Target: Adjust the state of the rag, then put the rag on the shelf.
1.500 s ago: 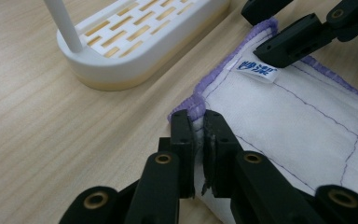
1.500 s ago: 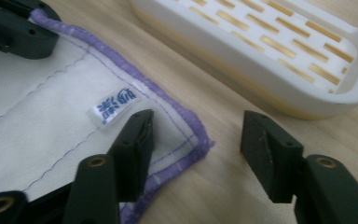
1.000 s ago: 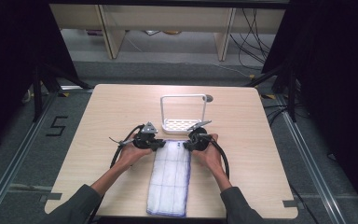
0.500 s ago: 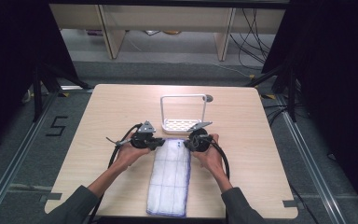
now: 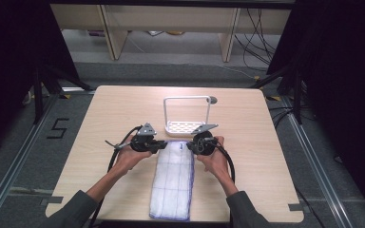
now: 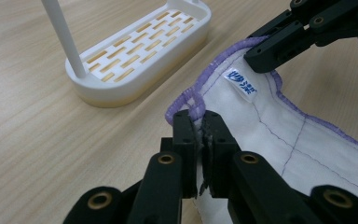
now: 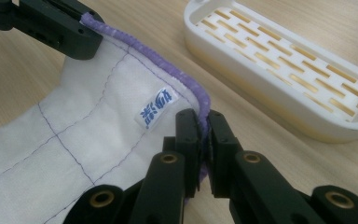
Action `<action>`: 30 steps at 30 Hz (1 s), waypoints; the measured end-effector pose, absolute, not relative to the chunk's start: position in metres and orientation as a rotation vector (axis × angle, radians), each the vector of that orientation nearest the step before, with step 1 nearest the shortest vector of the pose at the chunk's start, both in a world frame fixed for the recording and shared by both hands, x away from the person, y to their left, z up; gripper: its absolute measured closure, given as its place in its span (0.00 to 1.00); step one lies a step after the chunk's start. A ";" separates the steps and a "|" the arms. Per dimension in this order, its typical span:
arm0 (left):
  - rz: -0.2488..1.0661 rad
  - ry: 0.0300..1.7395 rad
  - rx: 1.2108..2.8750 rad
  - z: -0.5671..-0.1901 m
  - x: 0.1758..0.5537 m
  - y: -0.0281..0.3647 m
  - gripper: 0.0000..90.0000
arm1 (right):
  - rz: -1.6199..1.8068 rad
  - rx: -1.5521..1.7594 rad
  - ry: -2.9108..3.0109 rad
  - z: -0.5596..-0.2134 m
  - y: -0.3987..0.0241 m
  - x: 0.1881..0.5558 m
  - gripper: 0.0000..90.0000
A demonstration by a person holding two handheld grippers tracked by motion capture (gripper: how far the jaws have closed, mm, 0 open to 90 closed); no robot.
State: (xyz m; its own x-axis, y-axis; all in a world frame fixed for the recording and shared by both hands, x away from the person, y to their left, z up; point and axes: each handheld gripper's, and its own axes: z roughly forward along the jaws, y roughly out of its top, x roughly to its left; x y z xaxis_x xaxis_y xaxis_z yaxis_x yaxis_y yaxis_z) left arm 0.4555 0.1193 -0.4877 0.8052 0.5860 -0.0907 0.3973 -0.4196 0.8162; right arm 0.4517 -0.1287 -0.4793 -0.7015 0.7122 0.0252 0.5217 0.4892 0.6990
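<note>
In the high view, one white cloth [image 5: 173, 183] with purple edging lies lengthwise at the lower centre of the wooden table [image 5: 100, 123], its far end lifted between the left gripper [image 5: 160, 145] and the right gripper [image 5: 193, 144], each held in one hand. Just above them in the frame stands one white rack [image 5: 186, 126] with a tall hoop handle, close behind the cloth's far edge. In the left gripper view, the jaws at the bottom centre are pinched on the cloth's [image 6: 279, 140] purple corner; the rack's slotted tray [image 6: 140, 53] fills the upper left, and the other gripper [image 6: 261, 58] clamps the hem at the upper right beside a small blue-printed label [image 6: 240, 82]. In the right gripper view, the jaws are closed on the purple hem [image 7: 193, 95]; the label [image 7: 158, 108] sits just left of them, the tray [image 7: 284, 60] upper right, the other gripper [image 7: 81, 39] upper left.
</note>
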 end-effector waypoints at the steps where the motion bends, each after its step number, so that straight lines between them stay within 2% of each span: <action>1: 0.271 0.724 2.068 -0.486 0.455 0.119 0.94 | 1.022 1.096 2.472 -0.477 -0.128 0.449 0.95; 16: 0.271 0.705 2.009 -0.467 0.443 0.127 0.94 | 1.130 1.046 2.425 -0.450 -0.130 0.433 0.95; 30: 0.264 0.602 1.945 -0.419 0.413 0.126 0.95 | 1.242 1.009 2.396 -0.408 -0.143 0.399 0.96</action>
State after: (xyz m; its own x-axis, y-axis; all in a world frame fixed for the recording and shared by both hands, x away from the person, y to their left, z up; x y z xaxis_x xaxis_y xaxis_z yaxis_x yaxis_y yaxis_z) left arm 0.4127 0.1262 -0.4192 0.8497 0.5209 -0.0815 0.2928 -0.3375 0.8946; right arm 0.3994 -0.1430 -0.4081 -0.7250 0.6838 0.0825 0.4615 0.3934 0.7952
